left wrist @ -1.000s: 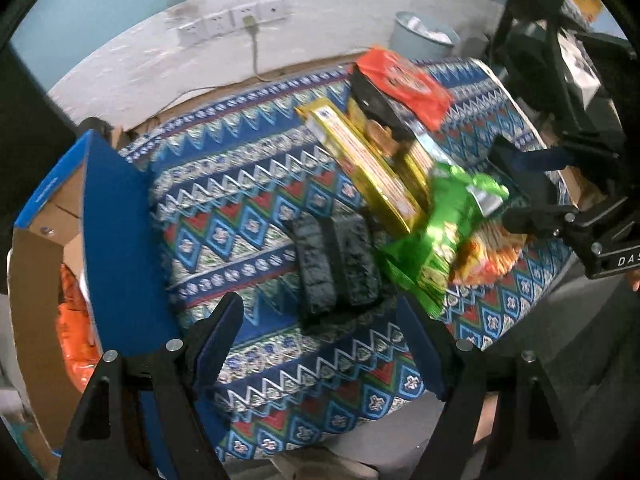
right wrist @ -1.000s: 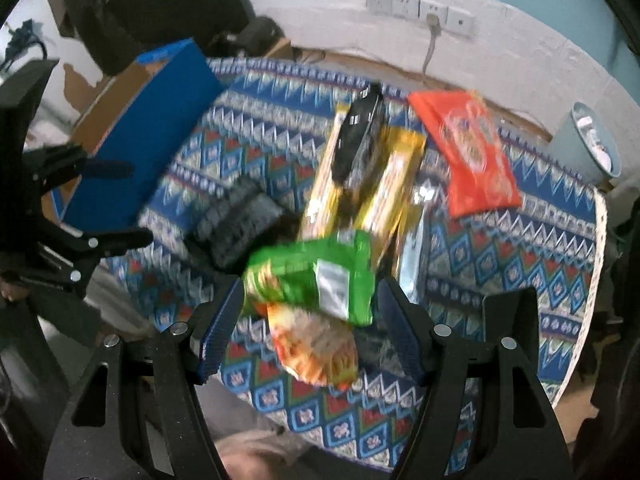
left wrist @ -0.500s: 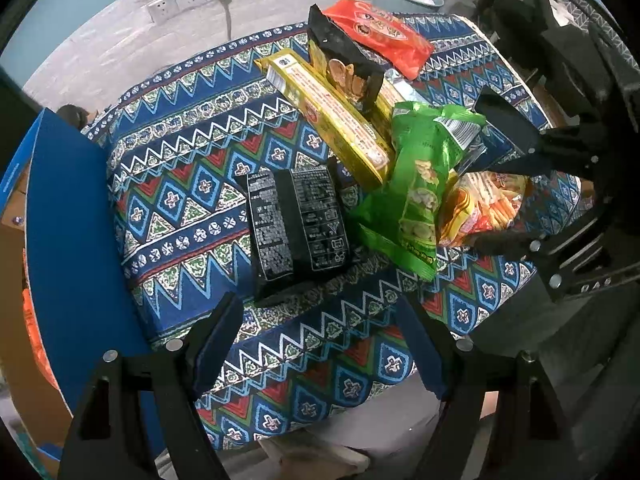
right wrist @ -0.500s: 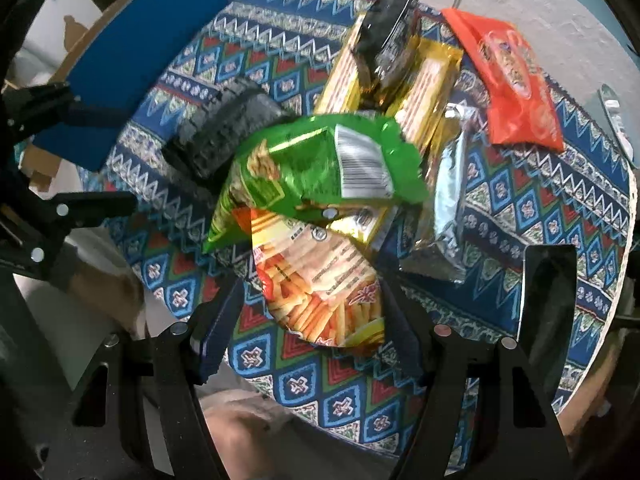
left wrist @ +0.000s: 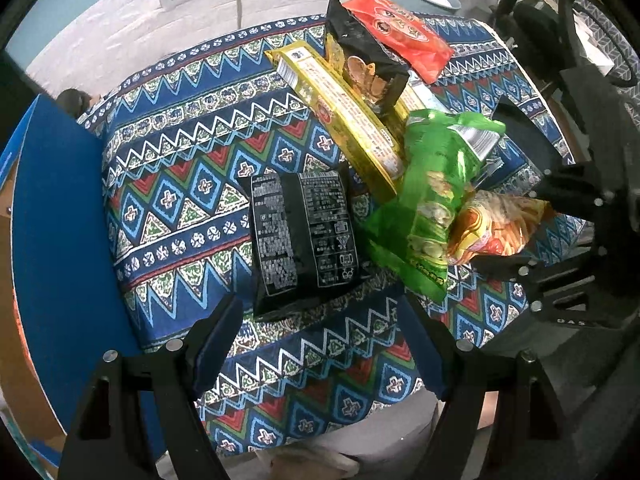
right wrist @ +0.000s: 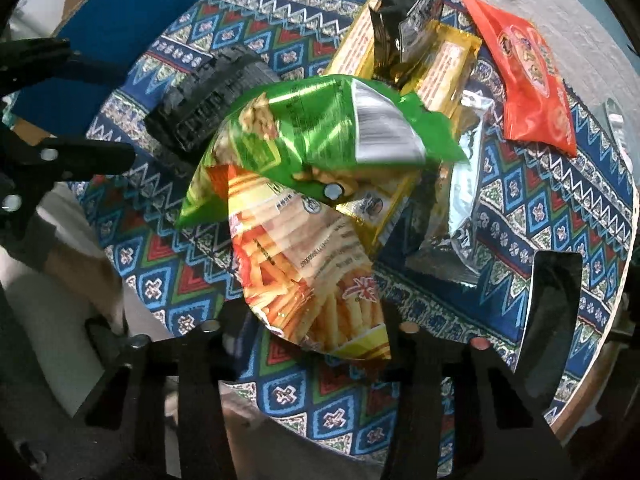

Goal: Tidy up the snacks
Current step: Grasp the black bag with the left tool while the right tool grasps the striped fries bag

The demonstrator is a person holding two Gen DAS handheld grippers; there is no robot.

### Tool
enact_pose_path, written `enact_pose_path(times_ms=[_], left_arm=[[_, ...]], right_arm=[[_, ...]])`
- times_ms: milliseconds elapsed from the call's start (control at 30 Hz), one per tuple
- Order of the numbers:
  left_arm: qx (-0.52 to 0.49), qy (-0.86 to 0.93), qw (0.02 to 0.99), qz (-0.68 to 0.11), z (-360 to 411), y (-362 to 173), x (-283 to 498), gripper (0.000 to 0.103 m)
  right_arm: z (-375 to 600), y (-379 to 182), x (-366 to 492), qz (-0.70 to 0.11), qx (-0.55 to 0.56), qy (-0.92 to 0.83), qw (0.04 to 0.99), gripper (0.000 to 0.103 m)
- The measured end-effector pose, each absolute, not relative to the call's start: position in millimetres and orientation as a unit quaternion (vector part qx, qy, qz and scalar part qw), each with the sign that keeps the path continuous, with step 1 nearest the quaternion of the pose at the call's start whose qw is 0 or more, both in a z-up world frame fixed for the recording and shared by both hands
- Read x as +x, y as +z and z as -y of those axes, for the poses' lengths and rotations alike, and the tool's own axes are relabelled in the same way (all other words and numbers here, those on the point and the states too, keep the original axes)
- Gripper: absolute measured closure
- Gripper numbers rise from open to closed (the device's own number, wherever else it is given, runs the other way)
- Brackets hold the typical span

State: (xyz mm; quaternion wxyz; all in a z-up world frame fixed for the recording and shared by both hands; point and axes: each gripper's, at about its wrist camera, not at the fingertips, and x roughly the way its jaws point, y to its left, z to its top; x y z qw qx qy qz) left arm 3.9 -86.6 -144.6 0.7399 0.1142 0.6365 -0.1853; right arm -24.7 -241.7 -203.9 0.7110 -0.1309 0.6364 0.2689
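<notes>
Left of the black snack packet (left wrist: pixel 304 236), the blue box (left wrist: pixel 60 220) is standing open. The left hand-held gripper (left wrist: pixel 320 340) is hovering released over the packet's near end; lowering and closing is likely the next move. Right of the packet, the right hand-held gripper (right wrist: pixel 308 332) has just been closing, its jaws grasping the fries bag (right wrist: pixel 312 276) on the counter (right wrist: pixel 540 208); lifting should follow.

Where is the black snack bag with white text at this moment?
In the left wrist view, the black snack bag lies flat on the patterned cloth, just ahead of the open left gripper, with the green bag on its right.
</notes>
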Motion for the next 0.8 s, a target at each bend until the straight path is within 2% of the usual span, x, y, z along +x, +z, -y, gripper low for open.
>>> enact_pose_path(times_ms=[467,800], left_arm=[[0.067,-0.153,0.737,-0.655,86.3,-170.6,35.9,0.021],[0.087,-0.131,0.737,-0.658,108.0,-198.8,55.7,0.021]], right_arm=[[272.7,-153.7,-24.9,-0.595,-0.088,0.250,0.759,0.067],[310.3,-147.8,-1.5,-0.588,-0.041,0.206,0.781,0.067]])
